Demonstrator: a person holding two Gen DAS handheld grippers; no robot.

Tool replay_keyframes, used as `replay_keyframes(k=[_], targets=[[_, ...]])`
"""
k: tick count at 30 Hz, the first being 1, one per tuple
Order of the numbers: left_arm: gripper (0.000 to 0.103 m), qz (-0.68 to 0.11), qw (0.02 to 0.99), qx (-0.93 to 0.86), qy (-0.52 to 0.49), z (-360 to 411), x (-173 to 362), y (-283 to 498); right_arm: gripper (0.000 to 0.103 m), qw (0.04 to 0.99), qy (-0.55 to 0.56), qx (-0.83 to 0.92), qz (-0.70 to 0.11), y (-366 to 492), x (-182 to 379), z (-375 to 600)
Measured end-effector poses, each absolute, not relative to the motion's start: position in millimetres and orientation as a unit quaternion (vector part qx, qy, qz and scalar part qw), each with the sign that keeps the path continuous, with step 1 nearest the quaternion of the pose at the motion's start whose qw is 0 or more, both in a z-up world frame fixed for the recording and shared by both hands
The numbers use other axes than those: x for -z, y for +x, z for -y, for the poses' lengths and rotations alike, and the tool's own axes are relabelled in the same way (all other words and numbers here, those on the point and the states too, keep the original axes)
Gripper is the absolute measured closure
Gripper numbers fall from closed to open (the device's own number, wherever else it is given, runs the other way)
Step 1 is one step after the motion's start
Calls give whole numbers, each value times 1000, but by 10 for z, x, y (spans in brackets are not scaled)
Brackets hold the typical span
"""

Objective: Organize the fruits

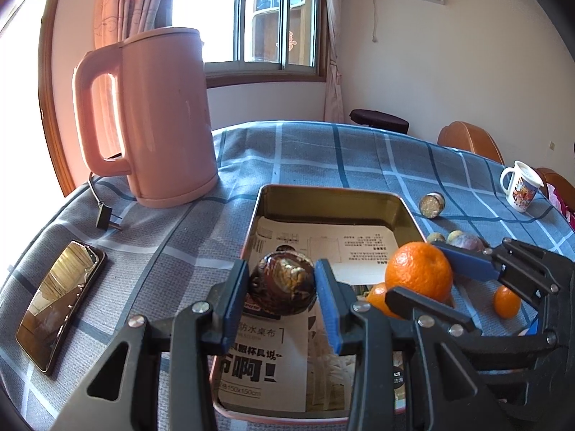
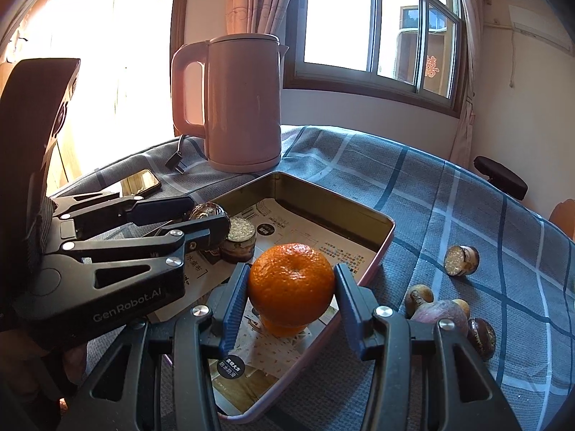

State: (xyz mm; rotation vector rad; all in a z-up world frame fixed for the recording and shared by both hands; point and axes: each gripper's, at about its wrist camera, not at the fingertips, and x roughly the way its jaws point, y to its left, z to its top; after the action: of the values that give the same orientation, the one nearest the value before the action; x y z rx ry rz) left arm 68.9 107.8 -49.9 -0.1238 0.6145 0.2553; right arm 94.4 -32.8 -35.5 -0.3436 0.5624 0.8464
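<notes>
- left wrist: my left gripper (image 1: 282, 289) pinches a dark brown passion fruit (image 1: 283, 284) over the paper-lined tin tray (image 1: 325, 194).
- right wrist: my right gripper (image 2: 291, 294) clamps an orange (image 2: 291, 284) above that tray's (image 2: 382, 242) near corner, over another orange (image 2: 284, 328).

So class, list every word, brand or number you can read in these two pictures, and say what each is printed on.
"GenRobot.AI": on the left tool's black body.
"防水桌布": on the paper sheet lining the tin tray.
"150x150cm": same sheet, near edge.
"防水防滑": black round badge on that sheet.
Fine print at the sheet's far end and the mug's picture: too small to read.
</notes>
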Motion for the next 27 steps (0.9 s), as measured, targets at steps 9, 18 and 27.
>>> replay_keyframes(k=[9,18,27], targets=[[63,-305,942,-128,-62,-1091,504,700,53,858,-165,-405,-271,955,371,317],[63,-302,943,-127,-64,-1096,501,692,53,854,-162,-413,-273,963,377,310],[28,-277,949,-144,-41,-1028,436,617,41,837,-239,-426,-247,719,452,97]])
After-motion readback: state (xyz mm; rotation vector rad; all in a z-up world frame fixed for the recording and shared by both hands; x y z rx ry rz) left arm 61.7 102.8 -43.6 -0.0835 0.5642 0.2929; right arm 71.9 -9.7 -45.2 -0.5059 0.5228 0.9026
